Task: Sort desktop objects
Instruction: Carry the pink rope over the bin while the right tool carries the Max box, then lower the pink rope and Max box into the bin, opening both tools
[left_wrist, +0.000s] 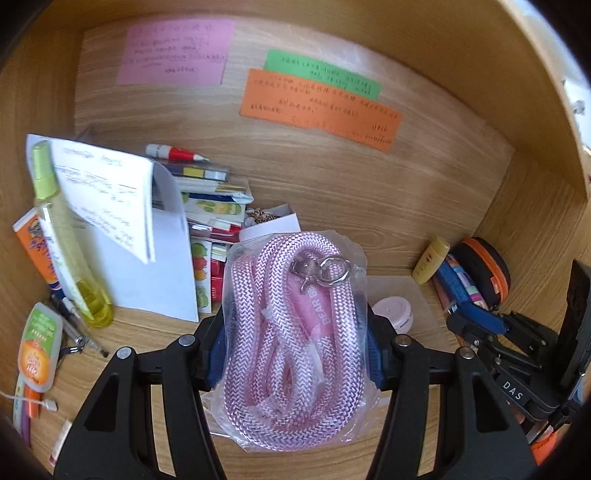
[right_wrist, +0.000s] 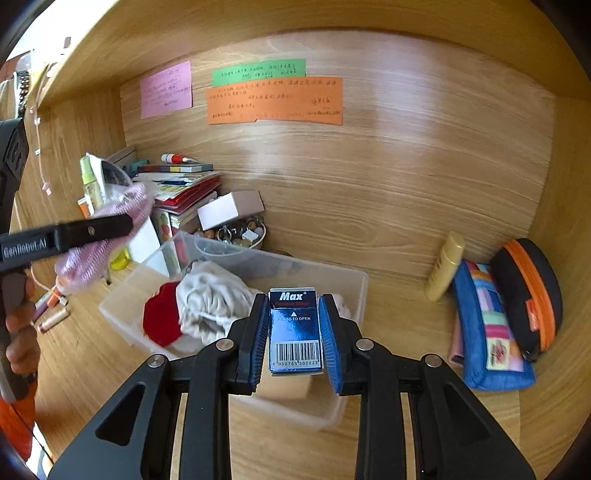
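Note:
A coiled pink rope (left_wrist: 295, 343) with a metal clasp, sealed in a clear bag, fills the middle of the left wrist view; my left gripper (left_wrist: 295, 354) is shut on it and holds it above the desk. The right wrist view shows that gripper (right_wrist: 110, 236) from the side with the bagged rope (right_wrist: 107, 236) at the left. My right gripper (right_wrist: 293, 332) is shut on a small dark blue "Max" box (right_wrist: 294, 328) with a barcode. It hangs over a clear plastic bin (right_wrist: 347, 284) that holds a crumpled white cloth (right_wrist: 210, 302) and a red piece (right_wrist: 160, 317).
A pile of booklets (left_wrist: 210, 206), white papers (left_wrist: 122, 229) and a yellow-green spray bottle (left_wrist: 66, 236) crowd the left. A yellow tube (right_wrist: 445, 266), a blue patchwork pouch (right_wrist: 487, 325) and a black-orange case (right_wrist: 532, 295) lie right. Coloured notes (right_wrist: 273, 99) hang on the back wall.

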